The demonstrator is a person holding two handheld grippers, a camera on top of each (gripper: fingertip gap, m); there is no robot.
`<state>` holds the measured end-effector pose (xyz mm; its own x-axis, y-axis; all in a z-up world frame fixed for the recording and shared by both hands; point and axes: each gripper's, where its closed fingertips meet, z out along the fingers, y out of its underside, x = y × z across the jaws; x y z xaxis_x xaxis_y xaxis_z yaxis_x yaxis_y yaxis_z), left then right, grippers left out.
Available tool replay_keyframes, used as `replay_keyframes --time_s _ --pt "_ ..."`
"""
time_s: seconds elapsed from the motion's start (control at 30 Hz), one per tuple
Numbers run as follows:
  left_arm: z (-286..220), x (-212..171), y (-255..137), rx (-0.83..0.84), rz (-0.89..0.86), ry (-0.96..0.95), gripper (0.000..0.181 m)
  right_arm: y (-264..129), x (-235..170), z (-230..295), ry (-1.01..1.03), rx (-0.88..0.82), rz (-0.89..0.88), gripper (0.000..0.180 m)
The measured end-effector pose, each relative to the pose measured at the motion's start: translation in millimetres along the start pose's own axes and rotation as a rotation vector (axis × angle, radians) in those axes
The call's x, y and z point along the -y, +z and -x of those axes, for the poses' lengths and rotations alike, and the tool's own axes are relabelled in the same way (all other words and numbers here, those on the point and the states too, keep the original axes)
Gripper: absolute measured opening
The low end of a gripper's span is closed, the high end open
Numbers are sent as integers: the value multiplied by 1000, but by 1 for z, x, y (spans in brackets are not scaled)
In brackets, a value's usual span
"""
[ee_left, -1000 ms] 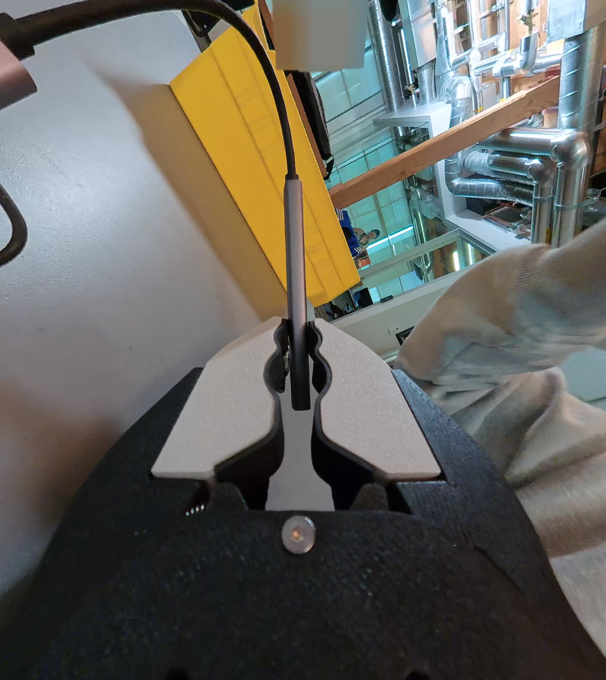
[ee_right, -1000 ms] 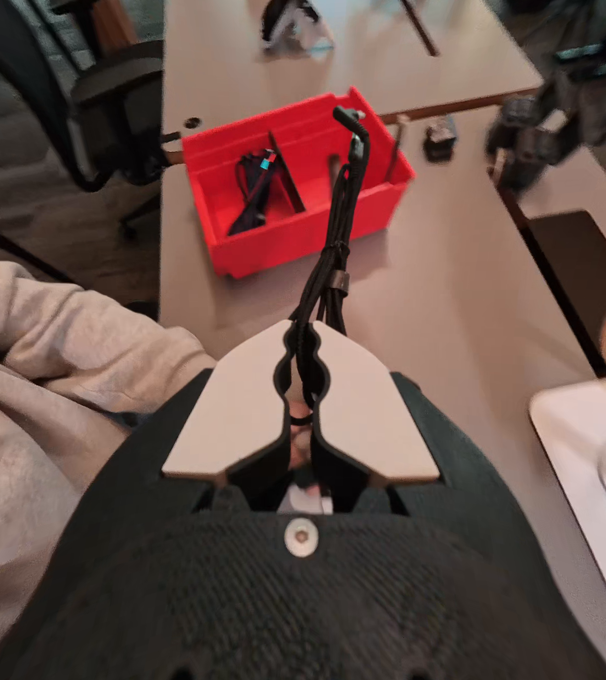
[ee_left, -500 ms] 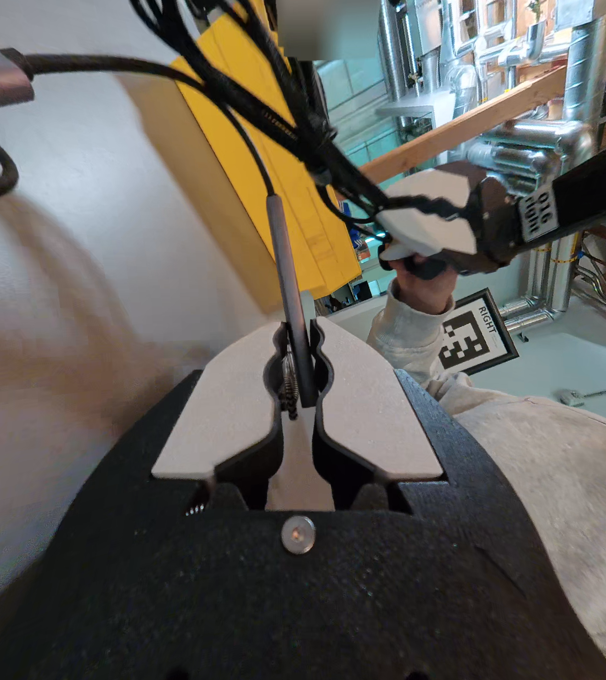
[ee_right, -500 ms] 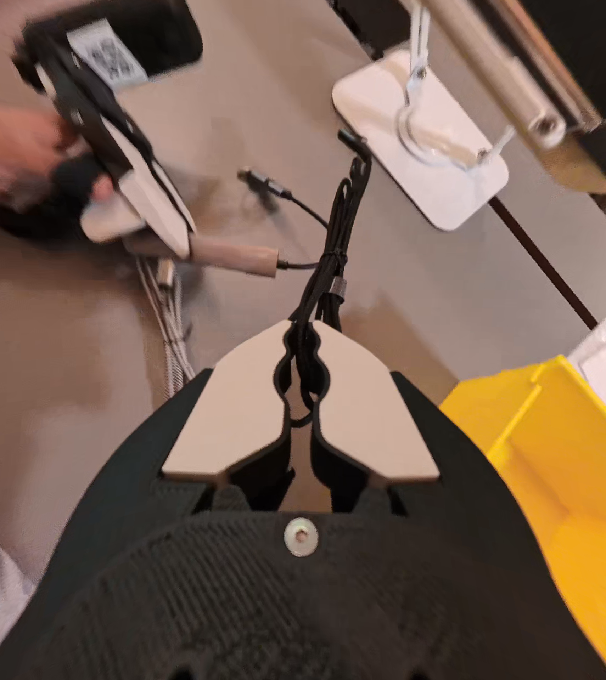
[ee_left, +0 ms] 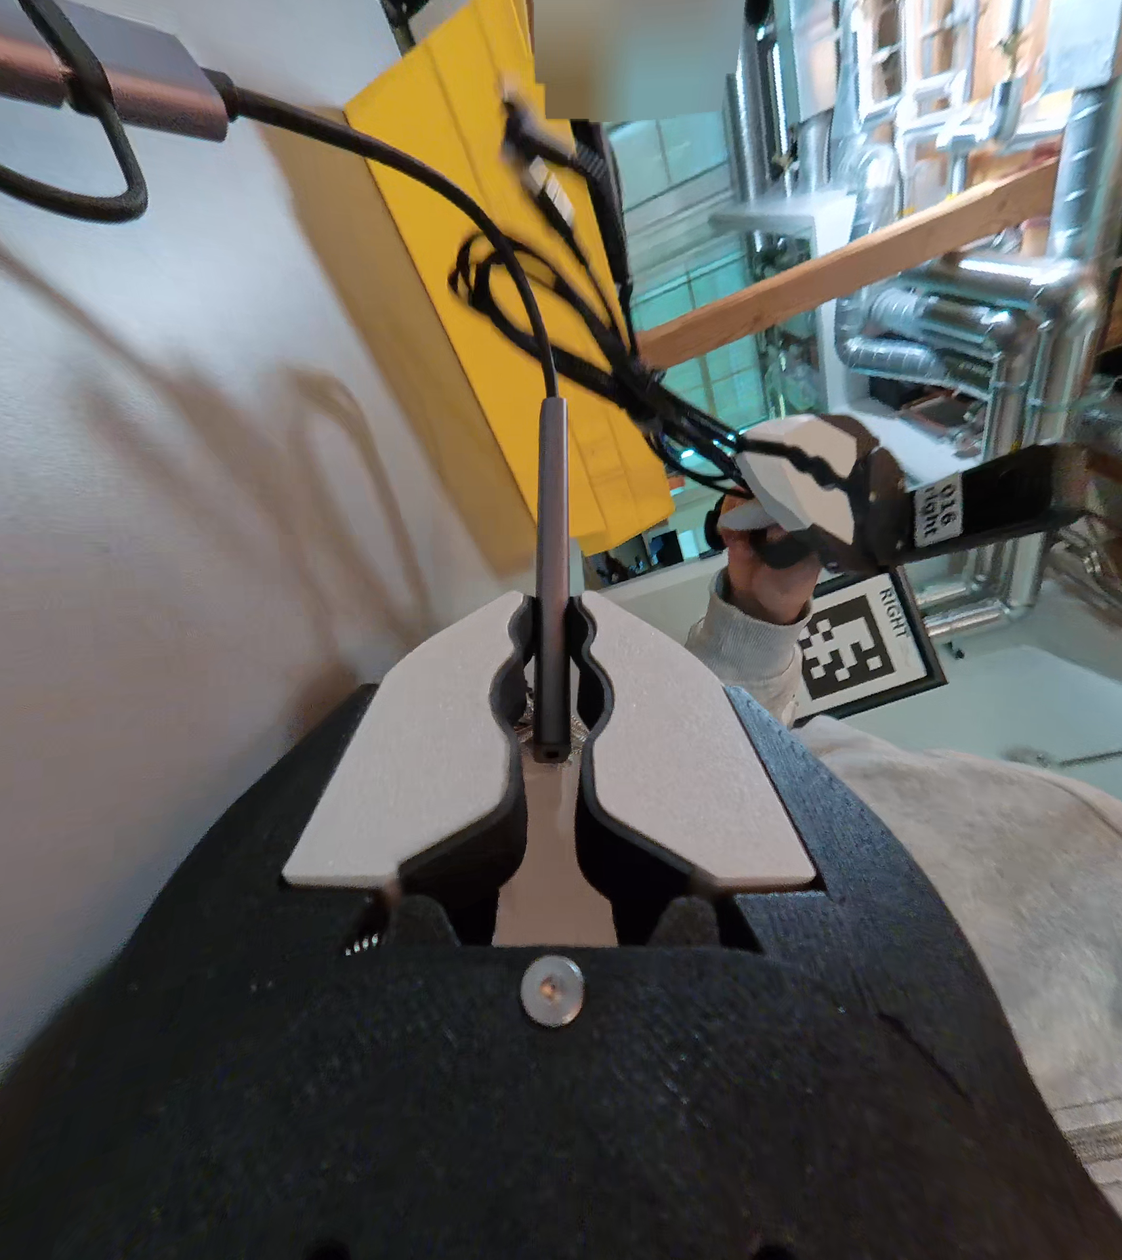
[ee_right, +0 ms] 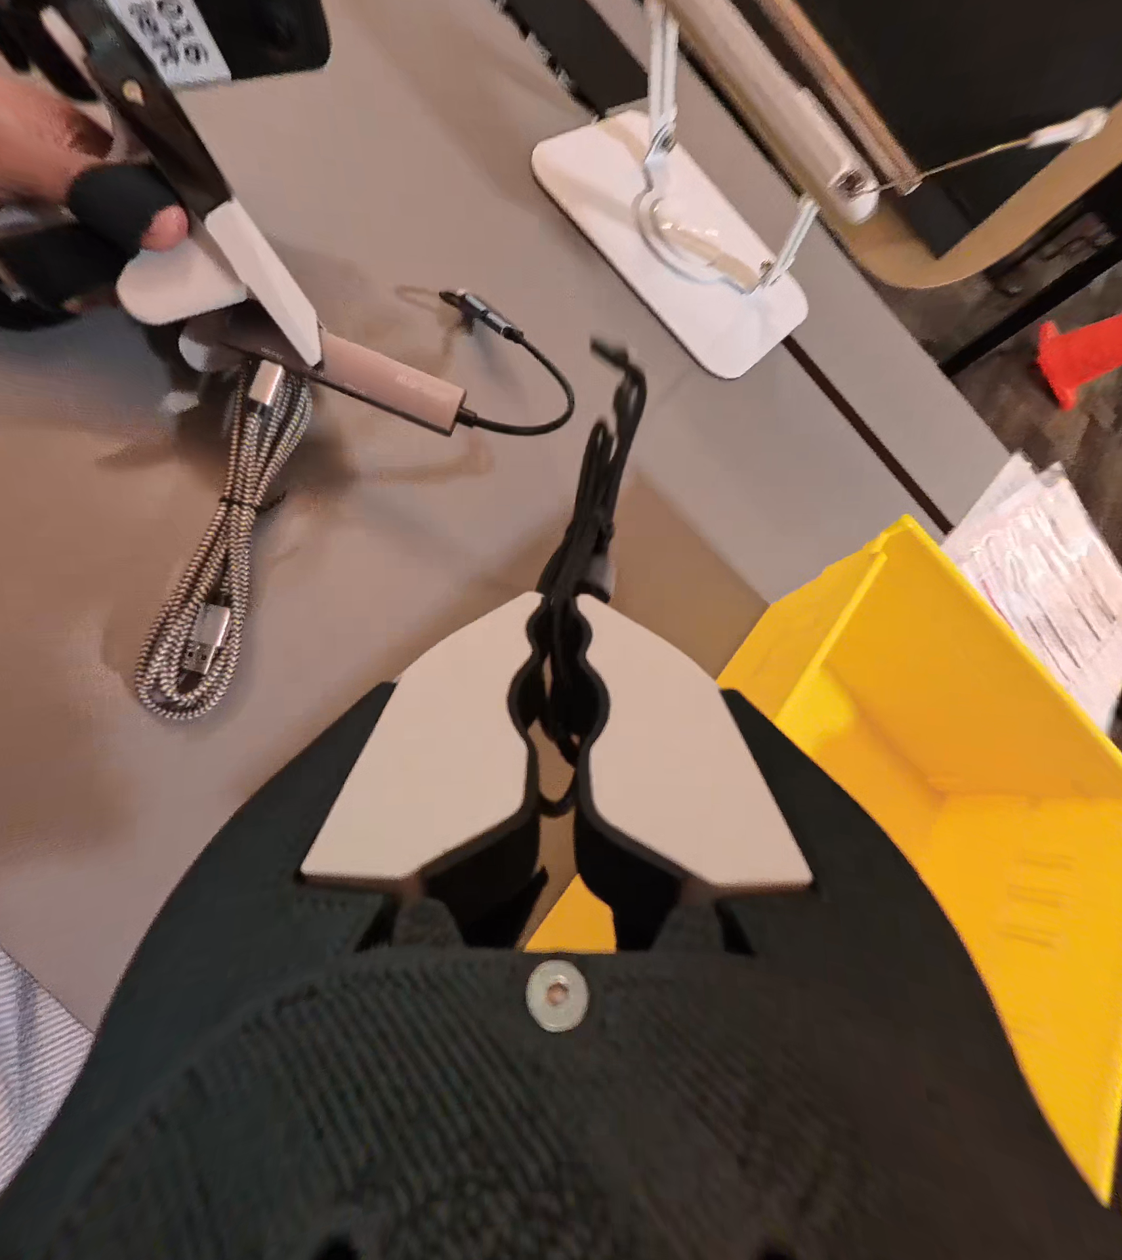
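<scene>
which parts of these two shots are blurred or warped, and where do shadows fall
Left wrist view: the black cable bundle and right gripper are motion-smeared, the hub in the left gripper is sharp, soft shadows cross the table, and the pipes bend from the wide lens. Right wrist view: the edges smear, the braided cable is crisp, and the yellow bin casts a shadow on the table.

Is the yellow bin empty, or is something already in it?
Empty as far as shown: the right wrist view shows only bare yellow inside the yellow bin. Its near corner is hidden behind the right claw.
</scene>
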<state>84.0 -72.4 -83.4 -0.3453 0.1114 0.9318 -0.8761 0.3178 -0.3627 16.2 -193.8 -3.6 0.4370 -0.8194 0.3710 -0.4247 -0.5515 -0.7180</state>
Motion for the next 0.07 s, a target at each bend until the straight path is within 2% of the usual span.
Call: replay_keyframes --time_s 0.07 --pt "-1 4 -3 -15 -28 -19 8 -9 1 -2 14 -21 -48 4"
